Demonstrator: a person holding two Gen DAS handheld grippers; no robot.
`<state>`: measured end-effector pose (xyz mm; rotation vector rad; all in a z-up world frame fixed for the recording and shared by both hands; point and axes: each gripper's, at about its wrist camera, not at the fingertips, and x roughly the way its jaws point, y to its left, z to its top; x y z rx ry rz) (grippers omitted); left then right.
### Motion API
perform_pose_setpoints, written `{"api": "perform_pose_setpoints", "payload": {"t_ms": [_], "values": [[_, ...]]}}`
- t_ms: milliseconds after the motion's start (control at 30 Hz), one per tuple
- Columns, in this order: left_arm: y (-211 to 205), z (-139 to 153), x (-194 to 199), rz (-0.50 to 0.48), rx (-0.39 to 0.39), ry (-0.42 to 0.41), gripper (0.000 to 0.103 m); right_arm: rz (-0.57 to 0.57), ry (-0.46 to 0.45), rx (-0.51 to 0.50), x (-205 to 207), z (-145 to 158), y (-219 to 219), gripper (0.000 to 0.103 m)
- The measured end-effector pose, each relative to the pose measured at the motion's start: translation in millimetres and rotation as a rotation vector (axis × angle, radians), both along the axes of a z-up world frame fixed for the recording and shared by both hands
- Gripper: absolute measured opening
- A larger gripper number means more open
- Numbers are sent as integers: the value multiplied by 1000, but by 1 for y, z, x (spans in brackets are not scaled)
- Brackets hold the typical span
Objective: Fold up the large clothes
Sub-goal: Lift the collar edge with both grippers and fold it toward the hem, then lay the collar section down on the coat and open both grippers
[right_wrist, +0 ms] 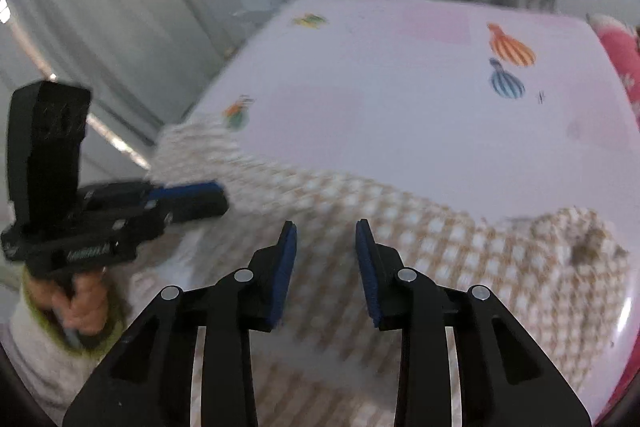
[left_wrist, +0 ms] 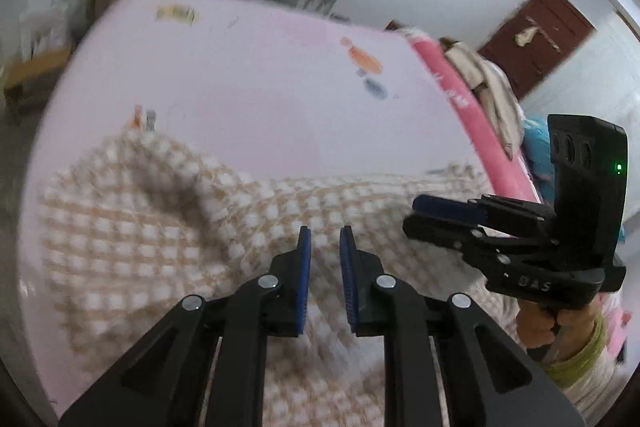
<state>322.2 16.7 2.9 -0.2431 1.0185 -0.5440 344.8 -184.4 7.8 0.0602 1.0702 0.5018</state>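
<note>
A checked garment (left_wrist: pixel 168 227) was spread on the near part of the pink bed (left_wrist: pixel 248 75) (partly blurred). Above it, the left gripper (left_wrist: pixel 325 231) and right gripper (right_wrist: pixel 326 227) were held slightly parted, nothing being gripped.

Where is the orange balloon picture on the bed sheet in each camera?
Left wrist view: the orange balloon print sits upper middle, right of centre, blurred, on the pink sheet.
Right wrist view: orange balloon print sits upper right, sharper.
Shared landmark: the blue balloon print just below it in both.
</note>
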Motion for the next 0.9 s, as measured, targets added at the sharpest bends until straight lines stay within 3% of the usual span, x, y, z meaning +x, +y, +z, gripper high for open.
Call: {"api": "perform_pose_setpoints", "payload": {"t_ms": [133,233,300,400,467,533,633,767,900], "values": [[-15,3,-19,-99,-32,-7,16,38,-44,-105,-15,-15,18,35],[-30,-23,-21,-102,67,51,16,32,-81,-176,-24,-16,24,35],[-24,-15,-27,-79,66,28,16,1,-68,-175,-31,-7,22,34],[-16,-6,-39,-61,110,-29,16,-58,-128,-189,-50,4,2,37],[-13,-15,-45,-56,179,-25,16,-109,-56,-216,-50,-19,-15,38],[-5,-18,-47,-42,146,-6,16,-126,-50,-134,-55,-28,-30,38],[0,-6,-55,-12,177,-19,17,-196,-22,-103,-67,-11,-39,38],[9,9,-83,13,208,-44,19,-278,-33,-47,-104,10,-54,49],[31,26,-128,50,166,-61,38,-338,-37,17,-153,20,-64,62]]}}
